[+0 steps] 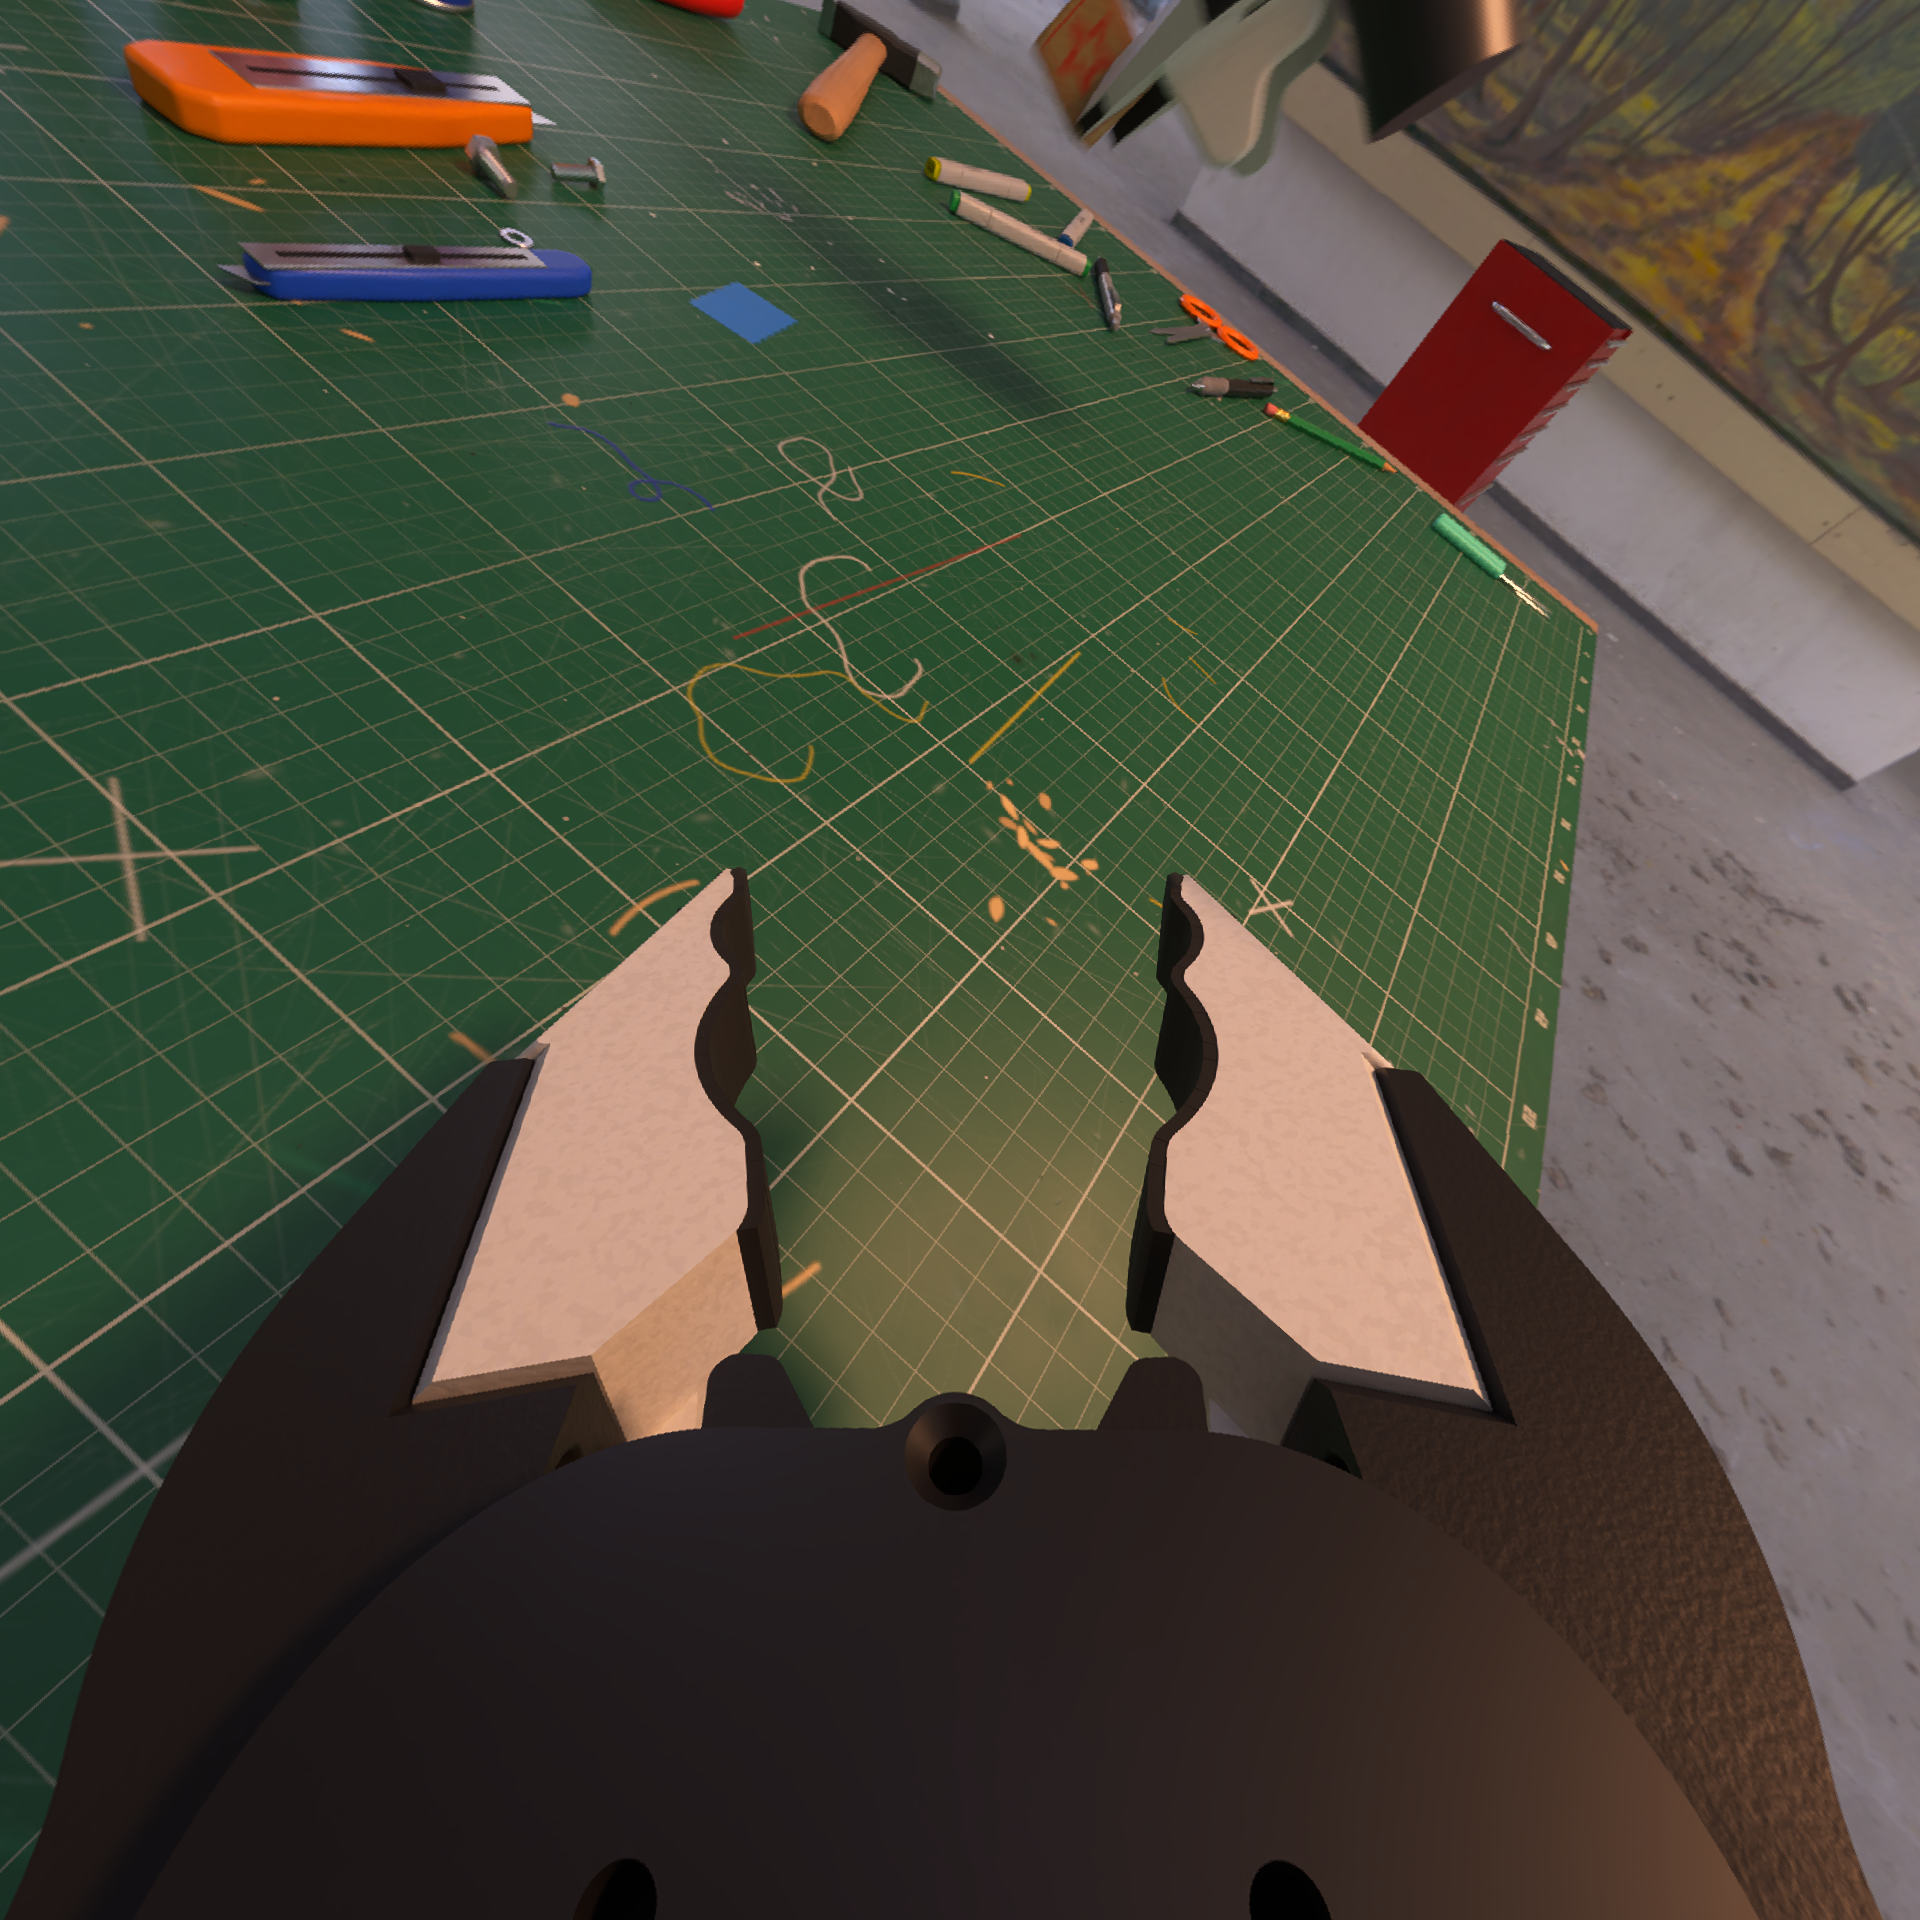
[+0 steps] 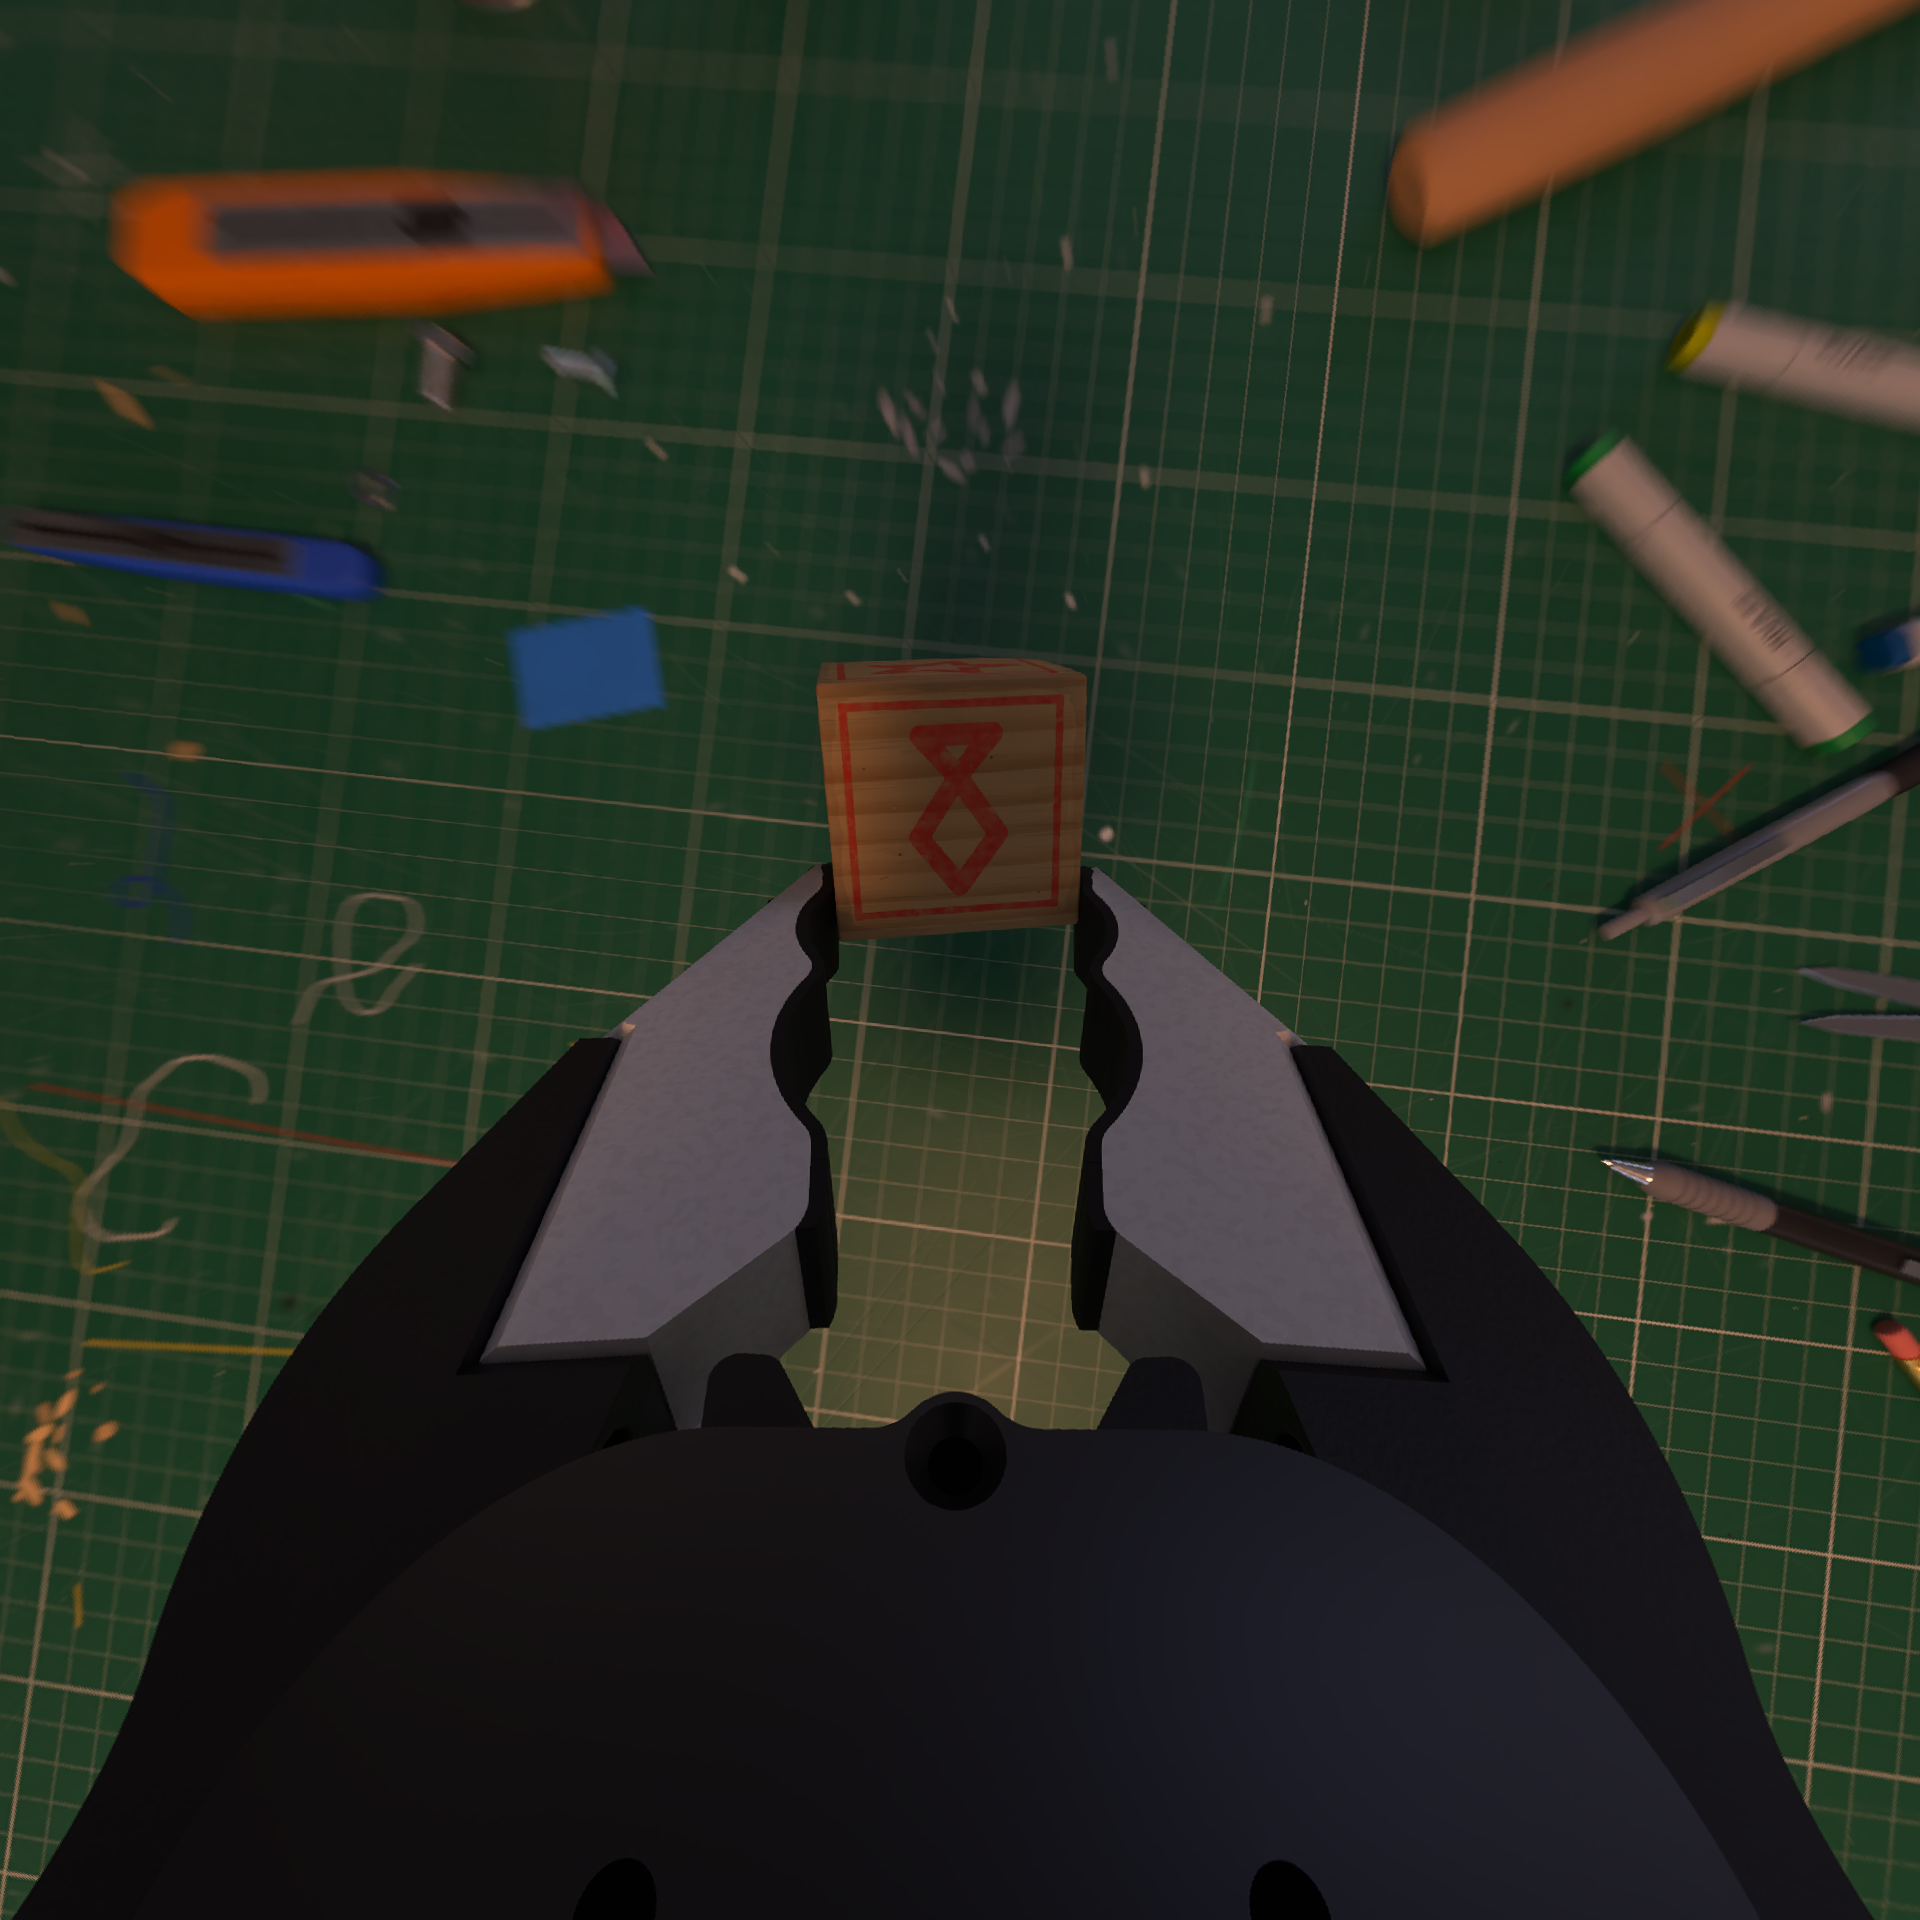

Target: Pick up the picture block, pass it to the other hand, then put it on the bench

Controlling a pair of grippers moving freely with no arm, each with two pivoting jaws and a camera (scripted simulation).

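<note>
The picture block (image 2: 951, 800) is a small wooden cube with red line drawings on its faces. My right gripper (image 2: 954, 896) is shut on it at the fingertips and holds it in the air above the green cutting mat (image 2: 1351, 1039) of the bench. The mat below looks blurred. My left gripper (image 1: 956, 883) is open and empty, low over the mat (image 1: 623, 582) near its right edge. In the left wrist view the block (image 1: 1081, 47) and the right gripper (image 1: 1143, 94) show blurred, high at the far top right.
On the mat lie an orange utility knife (image 1: 322, 99), a blue utility knife (image 1: 416, 272), a hammer (image 1: 862, 73), markers (image 1: 1013, 223), orange scissors (image 1: 1216, 324), pens and a blue paper square (image 1: 743, 312). A red box (image 1: 1486, 364) stands beyond the bench's right edge.
</note>
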